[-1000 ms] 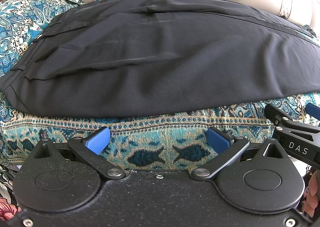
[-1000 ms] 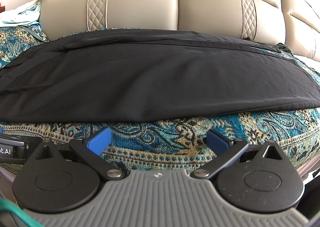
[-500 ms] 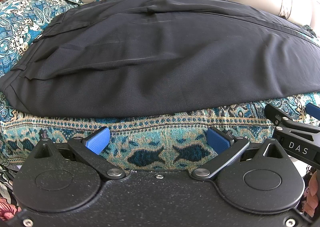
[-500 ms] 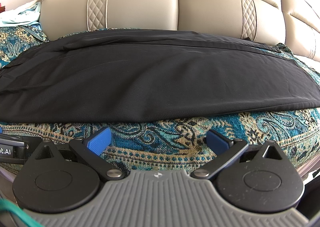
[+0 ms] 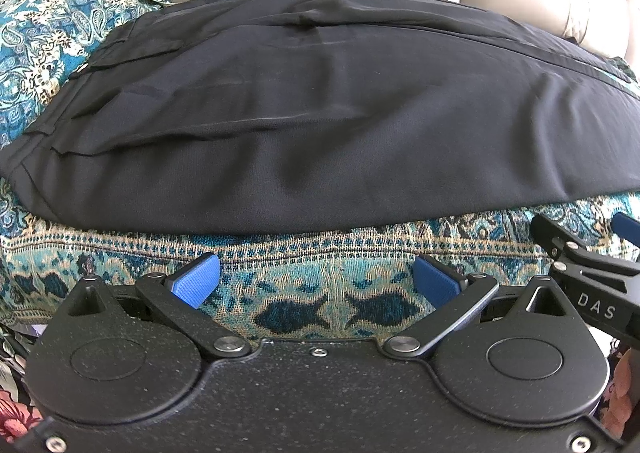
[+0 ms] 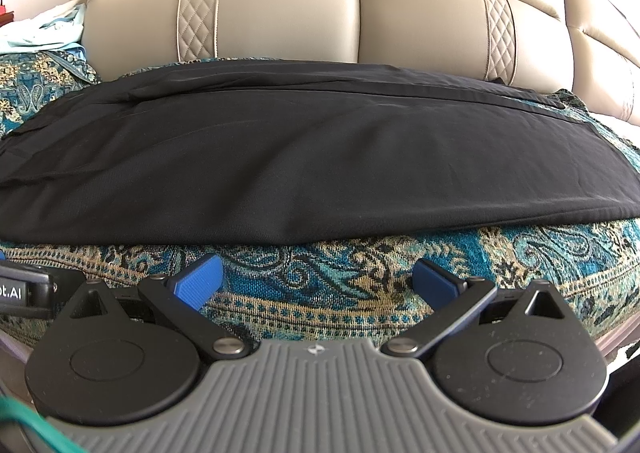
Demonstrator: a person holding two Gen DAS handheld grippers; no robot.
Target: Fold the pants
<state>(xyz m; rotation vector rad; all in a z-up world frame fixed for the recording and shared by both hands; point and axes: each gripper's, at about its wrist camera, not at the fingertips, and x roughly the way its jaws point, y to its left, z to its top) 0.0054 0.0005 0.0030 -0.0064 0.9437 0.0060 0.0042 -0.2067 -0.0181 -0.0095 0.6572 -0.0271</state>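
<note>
- The left gripper (image 5: 314,279) and right gripper (image 6: 316,279) hover with jaws spread wide, holding nothing, as half a second ago.
- Nothing has shifted, so folding likely hasn't begun.
- Beyond them, the black fabric pants (image 6: 304,161) lie lengthwise on the teal patterned sofa throw (image 5: 320,253).

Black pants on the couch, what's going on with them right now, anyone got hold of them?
Nobody has. The black pants lie flat and lengthwise on the patterned blue throw covering the beige couch. A person holds both tools just short of the near edge: left gripper and right gripper are open and empty, touching no cloth. No cross fold is visible yet.
</note>
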